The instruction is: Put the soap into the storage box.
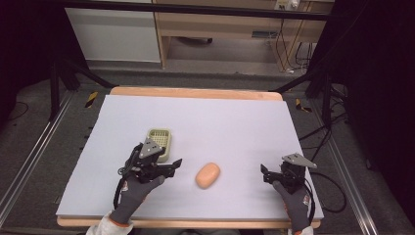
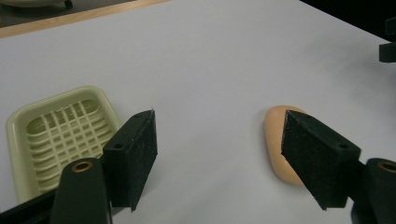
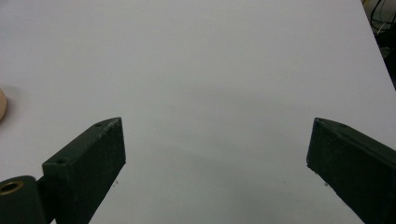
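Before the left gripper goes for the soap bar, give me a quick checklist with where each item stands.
1. Left gripper open: ok, its jaws stand wide apart with nothing between them.
2. Soap bar free to grasp: ok, it lies alone on the white table, touching nothing.
3. Gripper lined up on the bar: not ok, in the left gripper view the bar sits behind the right-hand jaw, not between the two.
4. Soap dish ready: ok, it is empty and upright beside the left gripper.
5. Right gripper out of the way: ok, open and apart from the bar.
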Demonstrator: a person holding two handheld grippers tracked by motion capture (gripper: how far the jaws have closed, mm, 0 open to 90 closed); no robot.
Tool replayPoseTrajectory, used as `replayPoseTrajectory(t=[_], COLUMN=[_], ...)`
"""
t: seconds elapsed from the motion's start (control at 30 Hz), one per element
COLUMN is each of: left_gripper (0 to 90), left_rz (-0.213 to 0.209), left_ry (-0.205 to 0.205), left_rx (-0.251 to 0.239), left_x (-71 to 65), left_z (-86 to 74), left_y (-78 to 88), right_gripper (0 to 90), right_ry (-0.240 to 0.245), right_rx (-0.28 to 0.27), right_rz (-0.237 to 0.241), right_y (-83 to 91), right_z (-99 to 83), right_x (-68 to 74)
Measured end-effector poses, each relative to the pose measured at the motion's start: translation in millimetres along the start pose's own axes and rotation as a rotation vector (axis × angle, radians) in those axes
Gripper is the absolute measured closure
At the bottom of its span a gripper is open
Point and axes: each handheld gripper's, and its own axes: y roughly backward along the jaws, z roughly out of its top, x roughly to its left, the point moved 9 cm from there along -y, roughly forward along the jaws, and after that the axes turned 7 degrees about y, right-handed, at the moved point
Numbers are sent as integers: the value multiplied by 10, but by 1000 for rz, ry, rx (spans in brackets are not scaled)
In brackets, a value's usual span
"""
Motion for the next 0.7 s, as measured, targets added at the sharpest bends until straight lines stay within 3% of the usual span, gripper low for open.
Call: replayPoseTrajectory(t=[0.7], left_gripper=[261], left_rz=[-10], left_ry=[-50], left_rx=[37], left_x=[-258], left_z=[-19], left_y=[-256], right_gripper=[50], right_ry=[13], right_rx=[5], right_rz=[-14], right_y=[-19], right_z=[-13], right_x=[4])
